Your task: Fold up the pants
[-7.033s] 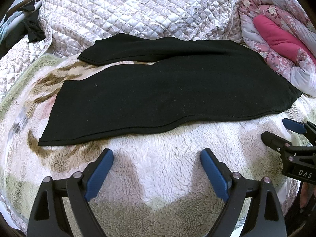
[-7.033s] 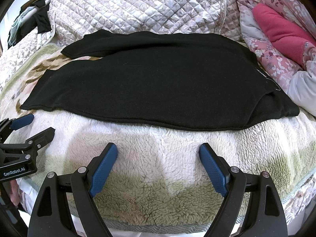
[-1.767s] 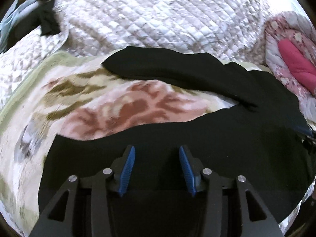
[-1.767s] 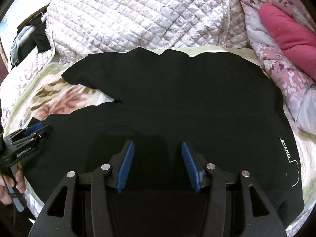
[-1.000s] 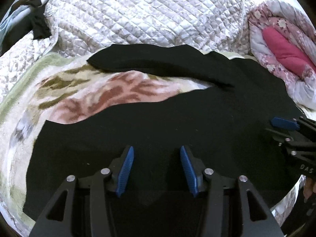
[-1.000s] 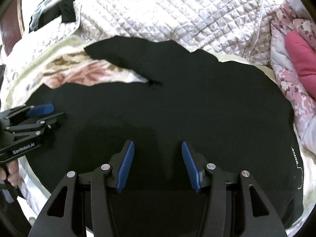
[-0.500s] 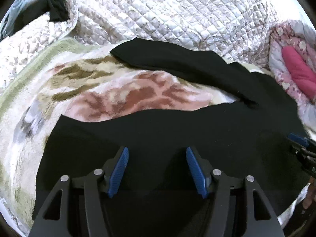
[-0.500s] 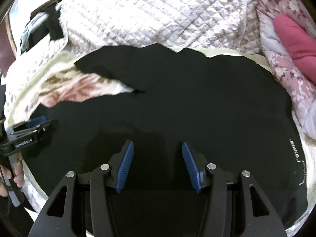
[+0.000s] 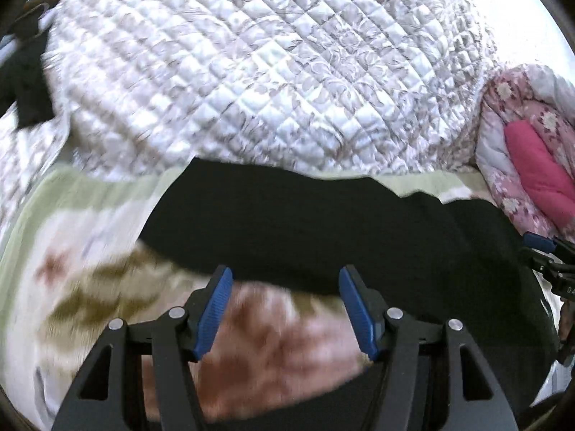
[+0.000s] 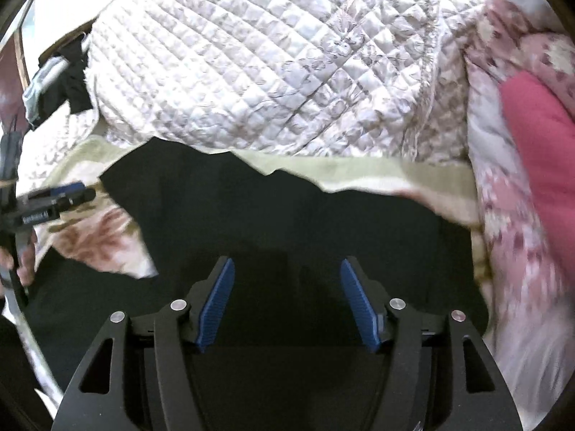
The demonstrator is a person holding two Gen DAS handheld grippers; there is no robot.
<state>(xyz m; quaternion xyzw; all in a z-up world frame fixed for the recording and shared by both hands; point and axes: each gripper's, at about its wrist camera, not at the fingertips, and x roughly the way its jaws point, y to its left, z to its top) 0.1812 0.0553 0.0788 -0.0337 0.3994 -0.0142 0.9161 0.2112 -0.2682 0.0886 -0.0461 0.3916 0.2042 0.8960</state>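
Black pants (image 9: 294, 230) lie spread on a fleece blanket (image 9: 90, 251), the two legs apart. My left gripper (image 9: 285, 309) is open and empty, over the blanket gap between the legs, with the far leg just past its tips. My right gripper (image 10: 287, 300) is open and empty, over the wide black part of the pants (image 10: 287, 222). The left gripper shows at the left edge of the right wrist view (image 10: 54, 197), and the right gripper at the right edge of the left wrist view (image 9: 550, 258). Both views are motion-blurred.
A quilted white bedspread (image 9: 269, 72) rises behind the pants. A pink floral duvet roll (image 10: 532, 151) lies at the right. Dark clothes (image 10: 68, 75) hang at the far left. The blanket's green border (image 10: 359, 170) runs behind the pants.
Both grippers have moved forward over the pants toward the far leg and the bedspread. Both jaws have opened a little wider than one second ago. The views are now blurred.
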